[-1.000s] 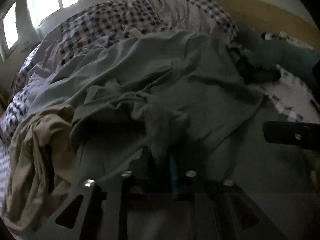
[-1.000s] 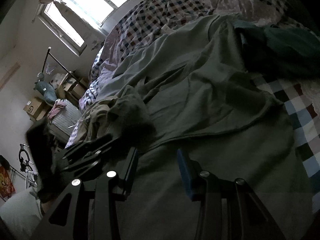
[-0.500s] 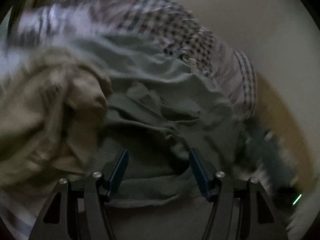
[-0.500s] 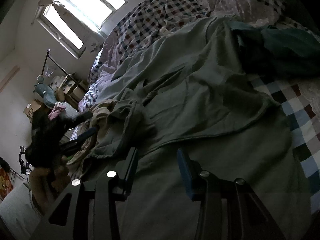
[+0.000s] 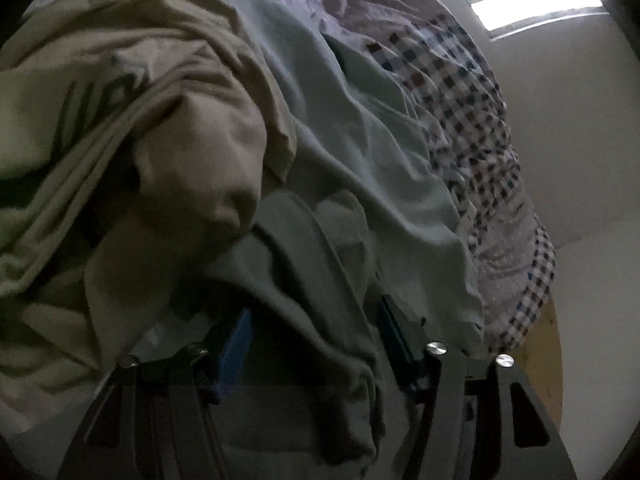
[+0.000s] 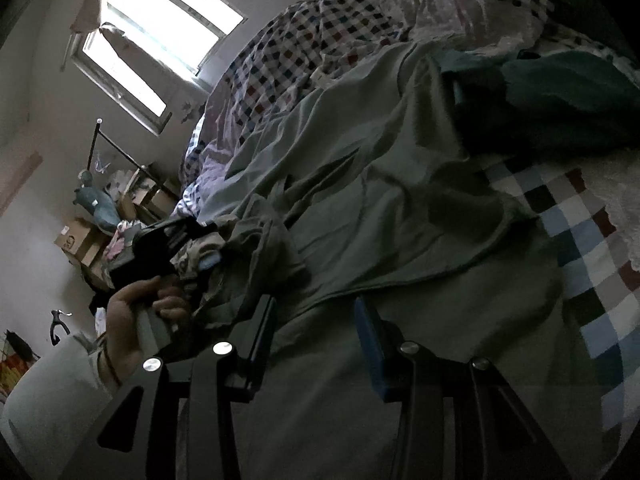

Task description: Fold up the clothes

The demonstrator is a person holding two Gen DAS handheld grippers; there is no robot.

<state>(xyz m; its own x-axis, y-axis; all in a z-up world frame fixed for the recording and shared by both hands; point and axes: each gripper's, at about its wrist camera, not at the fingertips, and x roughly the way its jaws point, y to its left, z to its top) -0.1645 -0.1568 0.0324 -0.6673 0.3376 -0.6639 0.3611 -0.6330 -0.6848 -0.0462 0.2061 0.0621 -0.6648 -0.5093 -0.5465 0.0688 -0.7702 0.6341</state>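
Green garment (image 6: 400,208) sprawls creased over the checked bedding (image 6: 320,28), centre of right view. Left gripper (image 5: 314,344), jaws wide, straddles a bunched fold at 6 o'clock, nothing pinched; tan garment (image 5: 132,120) piled at 10 o'clock, touching. Right gripper (image 6: 316,328) wide, empty, over the hem. Risk: closing now may catch layered folds or tan cloth too.

Both wrist views low over bed (image 6: 580,240)
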